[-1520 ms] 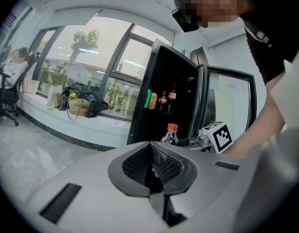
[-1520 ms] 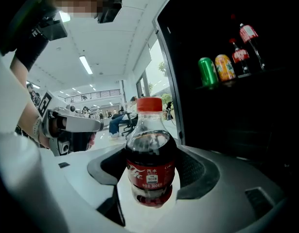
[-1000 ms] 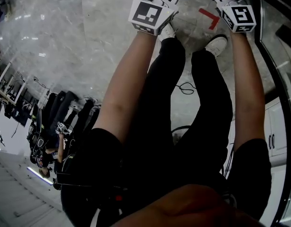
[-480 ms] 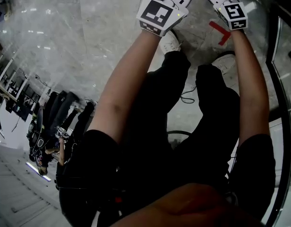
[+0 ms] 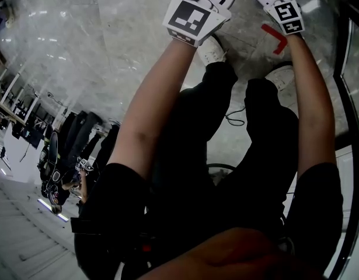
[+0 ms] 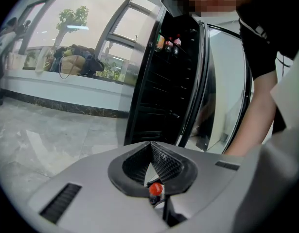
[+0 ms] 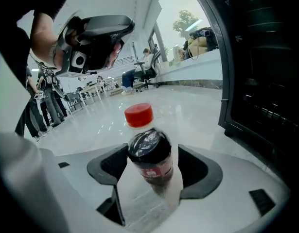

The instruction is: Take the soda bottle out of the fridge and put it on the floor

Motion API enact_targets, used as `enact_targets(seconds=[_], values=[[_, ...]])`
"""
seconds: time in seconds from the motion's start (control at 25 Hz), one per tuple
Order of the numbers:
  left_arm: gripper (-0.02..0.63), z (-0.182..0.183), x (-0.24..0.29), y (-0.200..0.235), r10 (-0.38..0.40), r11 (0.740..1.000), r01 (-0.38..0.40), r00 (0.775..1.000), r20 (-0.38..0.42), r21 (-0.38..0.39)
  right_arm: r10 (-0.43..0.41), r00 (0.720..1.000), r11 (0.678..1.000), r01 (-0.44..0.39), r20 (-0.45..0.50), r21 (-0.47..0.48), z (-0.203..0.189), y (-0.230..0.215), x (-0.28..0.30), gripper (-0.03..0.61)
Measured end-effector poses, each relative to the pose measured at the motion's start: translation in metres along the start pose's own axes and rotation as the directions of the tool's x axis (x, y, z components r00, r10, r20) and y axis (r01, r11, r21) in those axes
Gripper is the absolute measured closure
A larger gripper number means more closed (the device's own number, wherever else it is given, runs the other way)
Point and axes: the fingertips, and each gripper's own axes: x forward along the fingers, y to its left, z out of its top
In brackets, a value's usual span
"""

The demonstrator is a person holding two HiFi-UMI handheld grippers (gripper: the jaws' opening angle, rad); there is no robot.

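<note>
The pale marble floor (image 5: 109, 51) is filling most of the head view, with the person bending over it, both bare arms reaching down past black-clad legs and white shoes (image 5: 211, 50). The dark fridge (image 6: 159, 96) is standing open just beside the hands, and a few small bottles (image 6: 168, 42) are sitting high on its door shelf. The left tongs (image 6: 150, 147) are carrying nothing, their ribbed pads meeting at the tips; only a small red round thing (image 6: 155, 189) is showing through the gap beneath them, and what it is cannot be told. The right tongs (image 7: 154, 155) are gripping the soda bottle (image 7: 151, 159). Its pale lower body is filling the space between the two black pads, while its dark shoulder and red label are rising above them. The bottle is standing roughly upright, low over the glossy floor and just left of the fridge's edge; whether its base is touching the floor cannot be told. The red cap (image 7: 138, 114) is sitting on top, well clear of the pads. In the head view, a red tape mark (image 5: 275, 37) is lying on the floor near the right marker cube (image 5: 287, 16).
</note>
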Motion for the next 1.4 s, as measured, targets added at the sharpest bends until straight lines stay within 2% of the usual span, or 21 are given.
enact_targets(seconds=[0.16,0.32,0.4,0.56,0.6,0.68,0.76,0.84,0.96,1.08,1.24,1.4], values=[[0.612,0.020,-0.012,-0.005,0.004,1.000,-0.004,1.000,0.004,-0.017,0.003,1.000,1.000,-0.003,-0.015,-0.007,0.020,0.008,-0.019,0.278],[0.611,0.056,-0.039,-0.014,0.036,0.999,-0.036,0.999,-0.012,-0.019,-0.049,0.998,0.997,0.050,-0.029,0.057,0.047,0.013,-0.070,0.278],[0.611,0.084,-0.057,-0.028,0.029,0.999,-0.030,1.000,-0.012,-0.033,-0.080,0.997,0.993,0.081,-0.018,0.087,0.073,0.020,-0.107,0.279],[0.611,0.161,-0.101,-0.055,0.013,1.000,-0.013,1.000,0.001,-0.016,-0.093,0.994,0.992,0.087,0.061,0.086,0.166,0.051,-0.179,0.287],[0.612,0.185,-0.114,-0.063,0.013,1.000,-0.013,1.000,0.011,-0.011,-0.079,0.993,0.994,0.073,0.084,0.080,0.194,0.065,-0.201,0.320],[0.612,0.239,-0.147,-0.091,0.010,1.000,-0.009,0.999,0.036,-0.017,-0.022,0.992,0.998,0.015,0.120,0.056,0.250,0.108,-0.257,0.434],[0.612,0.297,-0.187,-0.125,-0.007,1.000,0.009,0.999,0.050,-0.028,0.054,0.985,0.998,-0.050,0.167,-0.030,0.314,0.155,-0.316,0.510],[0.612,0.356,-0.216,-0.152,-0.042,0.999,0.043,0.996,0.075,-0.001,0.086,0.970,0.993,-0.065,0.228,-0.096,0.385,0.178,-0.368,0.566],[0.612,0.434,-0.254,-0.196,-0.103,0.994,0.100,0.990,0.100,0.033,0.055,0.947,0.995,-0.025,0.317,-0.098,0.476,0.202,-0.444,0.566],[0.612,0.499,-0.287,-0.234,-0.159,0.986,0.152,0.979,0.130,0.063,0.009,0.930,0.998,0.016,0.368,-0.067,0.544,0.219,-0.508,0.566],[0.612,0.558,-0.336,-0.284,-0.212,0.977,0.209,0.966,0.148,0.041,0.010,0.944,1.000,-0.019,0.331,0.024,0.592,0.258,-0.572,0.566],[0.612,0.598,-0.371,-0.316,-0.246,0.969,0.239,0.955,0.163,0.064,-0.019,0.928,0.999,0.007,0.373,0.032,0.632,0.281,-0.618,0.566]])
